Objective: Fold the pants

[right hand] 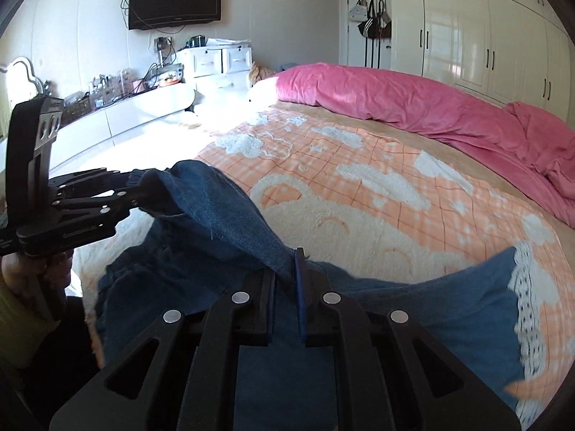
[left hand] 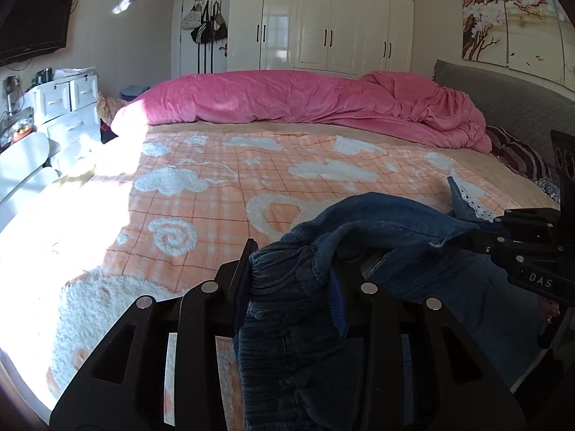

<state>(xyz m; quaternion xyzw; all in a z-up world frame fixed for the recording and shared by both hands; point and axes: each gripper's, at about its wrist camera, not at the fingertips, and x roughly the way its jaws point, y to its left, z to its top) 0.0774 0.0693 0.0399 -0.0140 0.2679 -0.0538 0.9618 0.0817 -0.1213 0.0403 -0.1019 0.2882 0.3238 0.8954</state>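
Observation:
The pants [left hand: 377, 226] are blue denim with a white lace hem [right hand: 532, 287]. They hang bunched between my two grippers above the near edge of the bed. My left gripper [left hand: 291, 265] is shut on the gathered elastic waistband [left hand: 284, 276]. It also shows at the left of the right wrist view [right hand: 143, 190], holding a raised fold. My right gripper [right hand: 285, 262] is shut on a taut denim fold [right hand: 230, 208]. It shows at the right of the left wrist view [left hand: 470, 230]. One leg [right hand: 449, 305] lies spread on the bed to the right.
The bed carries an orange checked blanket [left hand: 251, 179] with white fluffy patterns. A pink duvet [left hand: 305, 100] is heaped along its far side. White wardrobes [left hand: 323, 18] stand behind. A drawer unit [right hand: 215, 61], a cluttered desk and a wall TV [right hand: 176, 0] are at the left.

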